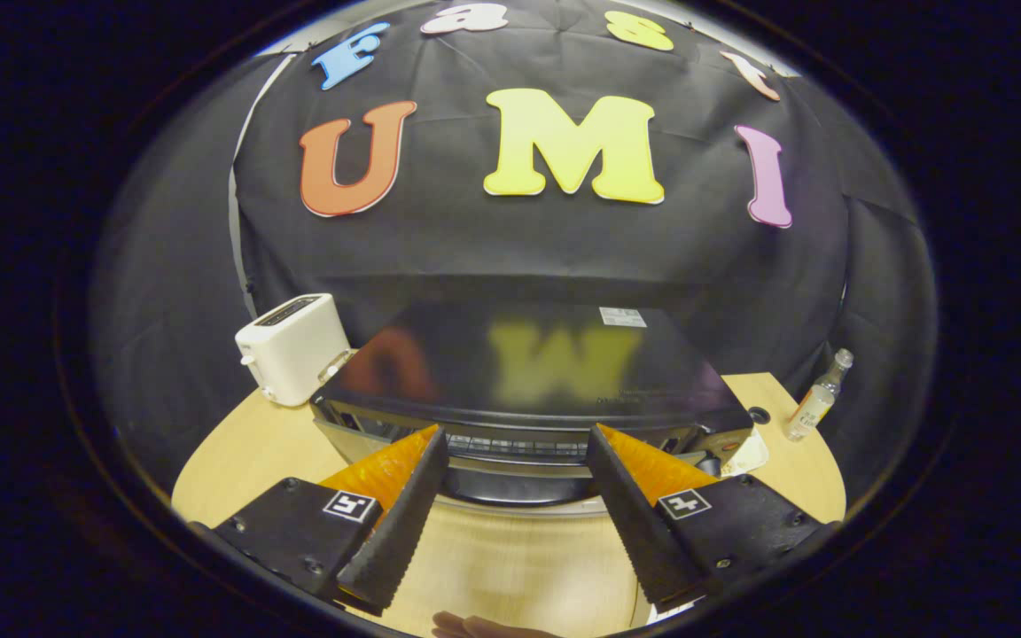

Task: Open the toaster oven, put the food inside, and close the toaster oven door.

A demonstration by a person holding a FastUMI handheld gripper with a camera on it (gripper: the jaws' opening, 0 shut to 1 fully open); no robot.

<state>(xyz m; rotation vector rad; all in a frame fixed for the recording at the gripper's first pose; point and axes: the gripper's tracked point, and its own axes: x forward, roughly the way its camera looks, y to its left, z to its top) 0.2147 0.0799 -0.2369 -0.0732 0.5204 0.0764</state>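
1. Presently, in the gripper view, the gripper (518, 443) is held with its two fingers wide apart and nothing between them, and their tips are seen just short of the top front edge of the toaster oven (528, 372), at the middle of the frame.
2. The door appears shut, or only slightly ajar; which cannot be told for sure, and the food cannot be made out.
3. The step in hand is judged to be the opening of the door: the fingers are best lowered squarely onto the handle bar (519, 470), closed across it, and the door drawn down in an arc rather than tugged straight.
4. The oven top is seen as glossy black and mirror-like, so a slip is likely there; the finger faces (395, 523) are ribbed black rubber on orange wedges.
5. A smooth white toaster (293, 347) stands at the middle left, a clear plastic bottle (816, 399) at the middle right, both on the pale wooden table (510, 558).
6. A fingertip (475, 627) shows at the bottom centre.
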